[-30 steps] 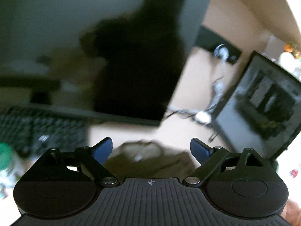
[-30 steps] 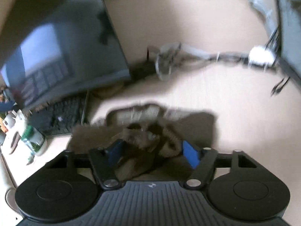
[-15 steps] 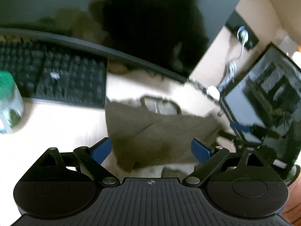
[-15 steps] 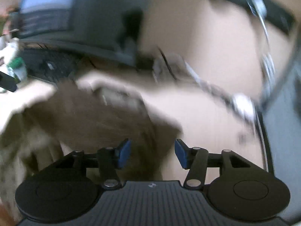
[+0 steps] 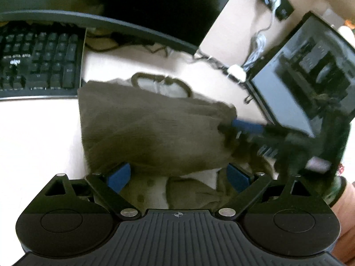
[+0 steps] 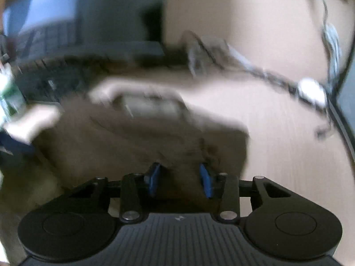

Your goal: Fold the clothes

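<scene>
An olive-brown garment (image 5: pixel 150 128) lies on the pale desk, its collar opening (image 5: pixel 162 85) toward the monitors. My left gripper (image 5: pixel 177 175) is open, its blue pads just over the garment's near edge. My right gripper shows in the left wrist view (image 5: pixel 246 130) at the garment's right corner. In the blurred right wrist view the right gripper (image 6: pixel 179 179) has its pads close together with the garment's cloth (image 6: pixel 144 141) between them.
A black keyboard (image 5: pixel 37 59) lies to the left. A large monitor (image 5: pixel 133 2) stands behind and a second screen (image 5: pixel 310 71) to the right. Cables and a white plug (image 5: pixel 236 71) lie between them. A green-capped bottle (image 6: pixel 8 95) stands left.
The left gripper has dropped lower and nearer the garment. The right gripper has narrowed its jaws and now has cloth between them at the right corner.
</scene>
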Demonstrator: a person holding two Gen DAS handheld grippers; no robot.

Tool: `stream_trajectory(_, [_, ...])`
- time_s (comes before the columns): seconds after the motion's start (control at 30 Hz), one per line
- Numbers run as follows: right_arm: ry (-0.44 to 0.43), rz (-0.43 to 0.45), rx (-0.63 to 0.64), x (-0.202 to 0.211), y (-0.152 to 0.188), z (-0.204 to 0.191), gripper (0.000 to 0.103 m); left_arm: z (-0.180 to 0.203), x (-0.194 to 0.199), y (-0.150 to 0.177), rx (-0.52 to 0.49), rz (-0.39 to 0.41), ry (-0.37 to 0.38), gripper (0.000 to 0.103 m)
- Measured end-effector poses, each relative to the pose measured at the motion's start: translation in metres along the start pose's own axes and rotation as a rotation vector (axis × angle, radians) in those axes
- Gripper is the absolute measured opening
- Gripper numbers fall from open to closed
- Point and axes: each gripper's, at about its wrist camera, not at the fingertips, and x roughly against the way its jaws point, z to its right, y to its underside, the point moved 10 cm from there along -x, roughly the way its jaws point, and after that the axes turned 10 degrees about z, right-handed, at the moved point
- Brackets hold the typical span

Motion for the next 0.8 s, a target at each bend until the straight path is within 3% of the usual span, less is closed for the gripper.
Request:
stream_trajectory(0.13, [0.017,0.001,0.107,0.001,0.004,0.003,0.037,-0.001,-0.020,0.003,0.010,-0.029,0.017,0.097])
stream_trajectory(0.27, [0.041,0.011,0.143,-0.009,0.002,0.030,0.037,0.006,-0.054,0.001,0.041,-0.043,0.045,0.100])
stream_trajectory(0.37, [0.015,-0.015,0.077,-0.005,-0.009,0.050,0.037,0.018,-0.067,-0.005,0.024,-0.055,0.042,0.099])
stream_trajectory(0.43, [-0.025,0.025,0.020,0.016,-0.030,0.057,0.037,0.026,-0.059,-0.011,0.020,-0.057,0.040,0.099])
stream_trajectory(0.53, [-0.056,0.096,-0.028,0.032,-0.068,0.066,0.037,0.037,-0.032,-0.029,0.008,0.008,0.074,0.099])
stream_trajectory(0.63, [-0.073,0.085,-0.028,0.000,-0.093,0.067,0.037,0.031,-0.021,-0.045,0.023,0.056,0.039,0.099])
stream_trajectory(0.8, [-0.073,-0.026,0.016,-0.085,-0.092,0.065,0.034,0.011,-0.007,-0.050,0.079,0.081,-0.053,0.099])
